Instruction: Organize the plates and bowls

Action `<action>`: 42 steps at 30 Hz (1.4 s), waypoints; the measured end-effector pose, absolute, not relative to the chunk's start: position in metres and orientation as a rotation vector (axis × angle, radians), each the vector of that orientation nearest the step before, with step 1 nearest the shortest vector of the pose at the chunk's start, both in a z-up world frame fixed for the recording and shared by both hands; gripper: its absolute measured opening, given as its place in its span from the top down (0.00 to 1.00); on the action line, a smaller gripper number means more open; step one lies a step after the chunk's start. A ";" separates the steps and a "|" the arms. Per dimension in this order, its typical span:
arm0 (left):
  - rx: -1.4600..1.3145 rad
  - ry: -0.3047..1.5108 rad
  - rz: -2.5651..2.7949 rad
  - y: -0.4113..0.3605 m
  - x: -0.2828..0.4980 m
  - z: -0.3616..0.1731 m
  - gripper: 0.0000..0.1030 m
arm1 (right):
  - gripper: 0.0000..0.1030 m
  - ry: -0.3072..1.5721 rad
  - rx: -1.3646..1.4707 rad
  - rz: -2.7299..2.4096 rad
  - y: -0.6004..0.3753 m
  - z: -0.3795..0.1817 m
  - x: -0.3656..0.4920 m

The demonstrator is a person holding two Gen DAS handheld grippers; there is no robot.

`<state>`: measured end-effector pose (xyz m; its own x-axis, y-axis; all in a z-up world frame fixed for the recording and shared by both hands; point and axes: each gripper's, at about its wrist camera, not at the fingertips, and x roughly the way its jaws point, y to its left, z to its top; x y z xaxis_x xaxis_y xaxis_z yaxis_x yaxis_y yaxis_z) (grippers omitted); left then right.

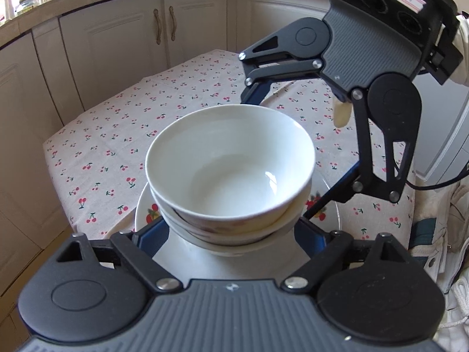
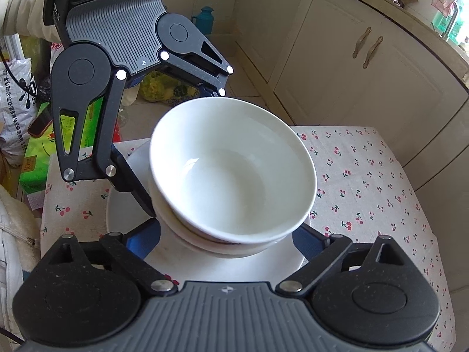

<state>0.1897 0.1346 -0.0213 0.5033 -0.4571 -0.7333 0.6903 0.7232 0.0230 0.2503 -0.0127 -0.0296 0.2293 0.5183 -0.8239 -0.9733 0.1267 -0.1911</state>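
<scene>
A stack of white bowls (image 1: pixel 230 173) (image 2: pixel 231 176) stands on a white plate with a fruit print (image 1: pixel 176 258) (image 2: pixel 263 261) on the cherry-print tablecloth. My left gripper (image 1: pixel 231 226) reaches around the lower bowls from one side, its blue fingers (image 1: pixel 152 234) wide on both flanks. My right gripper (image 2: pixel 228 234) does the same from the other side, its fingers (image 2: pixel 143 243) spread around the stack. Each gripper shows in the other's view, the right (image 1: pixel 281 152) and the left (image 2: pixel 181 152). Whether the fingers touch the bowls is hidden.
The small table (image 1: pixel 117 135) (image 2: pixel 366 176) stands in a kitchen. Cream cabinets (image 1: pixel 132 38) (image 2: pixel 351 58) stand behind it. Bags and a green box (image 2: pixel 38 146) lie on the floor beside it. White fabric (image 1: pixel 445 220) lies at the table's right edge.
</scene>
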 end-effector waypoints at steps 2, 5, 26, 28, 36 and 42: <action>0.332 0.762 -0.682 0.134 0.183 -0.018 0.09 | 0.02 0.654 -0.847 1.198 -0.017 -0.026 0.243; 0.316 0.745 -0.639 0.134 0.169 -0.013 0.08 | 0.01 0.631 -0.825 1.172 -0.028 -0.017 0.231; 0.019 0.473 -0.025 0.062 0.028 0.015 0.01 | 0.00 0.663 -0.187 0.335 -0.135 -0.008 0.135; -0.015 0.494 -0.006 0.055 0.022 0.012 0.01 | 0.00 0.666 -0.135 0.327 -0.145 -0.011 0.120; -0.062 0.496 0.023 0.040 0.001 0.012 0.01 | 0.00 0.624 -0.126 0.301 -0.153 -0.011 0.087; -0.053 0.462 0.049 0.036 -0.007 0.019 0.01 | 0.00 0.578 -0.130 0.298 -0.152 -0.003 0.074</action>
